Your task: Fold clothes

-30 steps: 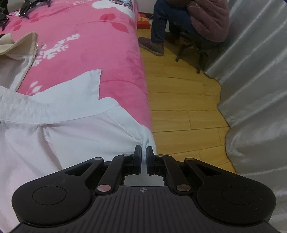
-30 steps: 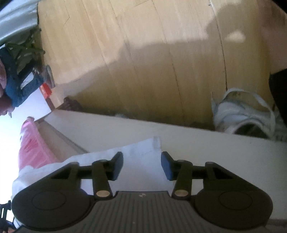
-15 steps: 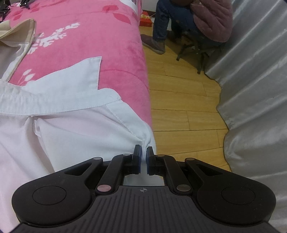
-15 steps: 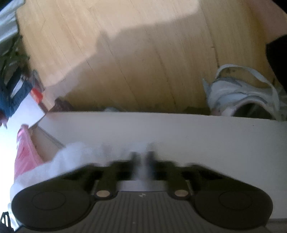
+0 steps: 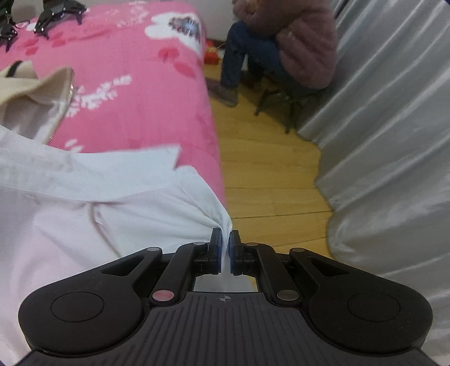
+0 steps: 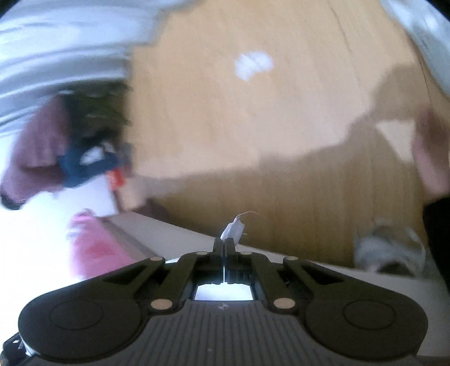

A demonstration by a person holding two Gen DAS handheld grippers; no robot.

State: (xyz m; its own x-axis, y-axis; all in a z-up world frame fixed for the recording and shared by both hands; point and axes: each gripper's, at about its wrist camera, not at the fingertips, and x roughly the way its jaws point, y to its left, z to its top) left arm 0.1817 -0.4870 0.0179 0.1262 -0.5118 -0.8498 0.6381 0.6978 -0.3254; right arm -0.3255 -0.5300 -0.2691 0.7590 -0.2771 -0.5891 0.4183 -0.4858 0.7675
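Note:
A white collared shirt (image 5: 92,214) lies spread on the pink flowered bedspread (image 5: 135,84), its collar across the middle of the left wrist view. My left gripper (image 5: 224,239) is shut on the shirt's edge near the bed's side, and the cloth is drawn up taut into a peak between the pads. In the blurred right wrist view my right gripper (image 6: 224,242) is shut on a small white corner of the shirt (image 6: 234,230), which sticks out past the fingertips with a loose thread. The rest of the shirt is hidden under that gripper.
A beige zipped garment (image 5: 31,93) lies behind the shirt. Black clips (image 5: 56,11) sit at the bed's far end. A seated person (image 5: 284,50) is beyond the bed on the wooden floor (image 5: 267,174). Grey curtains (image 5: 388,140) hang on the right. A white shoe (image 6: 391,250) lies on the floor.
My right gripper closed from open onto the shirt corner and rose, tilting its view up across the floor. My left gripper lifted a little, pulling the held shirt edge up taut.

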